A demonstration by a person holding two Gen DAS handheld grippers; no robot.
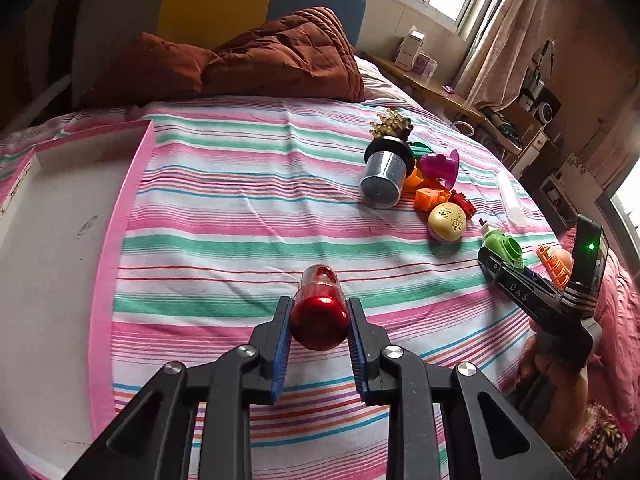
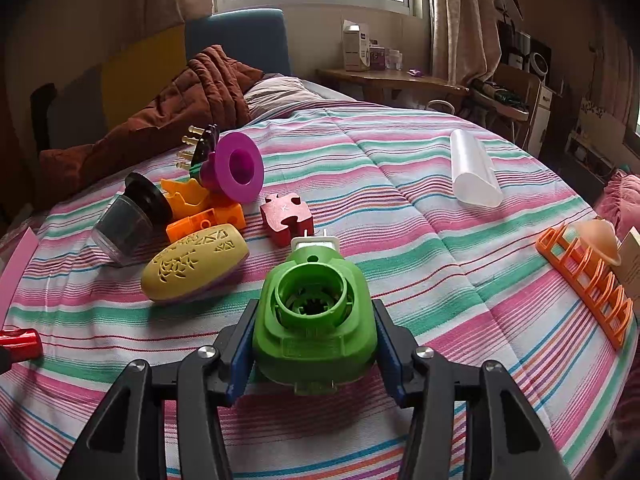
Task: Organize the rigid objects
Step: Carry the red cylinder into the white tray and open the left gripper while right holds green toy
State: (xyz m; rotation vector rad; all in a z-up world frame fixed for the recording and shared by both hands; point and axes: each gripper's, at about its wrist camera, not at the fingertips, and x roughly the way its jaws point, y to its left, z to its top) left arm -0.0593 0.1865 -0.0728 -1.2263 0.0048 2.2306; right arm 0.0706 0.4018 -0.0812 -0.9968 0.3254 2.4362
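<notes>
With the left gripper (image 1: 319, 316) clamped on the glossy red bottle (image 1: 319, 312) and the right gripper (image 2: 314, 322) clamped on the green plastic housing (image 2: 315, 320), the bottle's rounded, smooth body could slip from the pads.

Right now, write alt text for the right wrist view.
The right gripper grips a green plastic housing between its fingers over a striped bedspread. Behind lie a yellow perforated oval, a red puzzle piece, a purple funnel and an orange rack.
</notes>
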